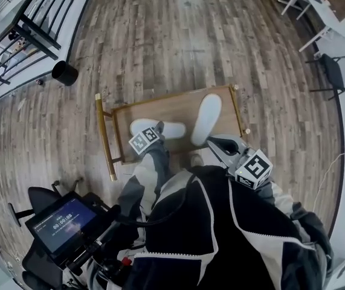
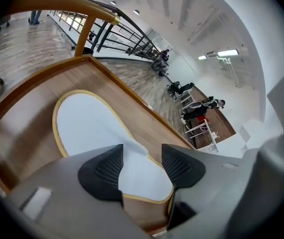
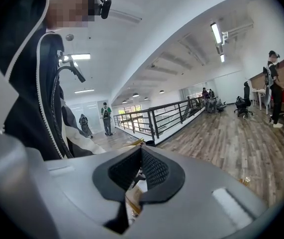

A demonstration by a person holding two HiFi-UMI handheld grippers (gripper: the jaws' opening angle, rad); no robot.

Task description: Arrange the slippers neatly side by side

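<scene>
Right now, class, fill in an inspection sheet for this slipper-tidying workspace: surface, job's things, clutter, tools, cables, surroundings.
Surface: low wooden table with gold rails, standing on plank floor.
Job's things: left slipper and right slipper, both white, on the table, apart and at different angles, not side by side.
Clutter: nothing seen.
Tools: left tool open, jaws either side of the left slipper; right tool shut, empty.
Cables: dark cable across the person's jacket.
Surroundings: black bin, folding chair, screen.
</scene>
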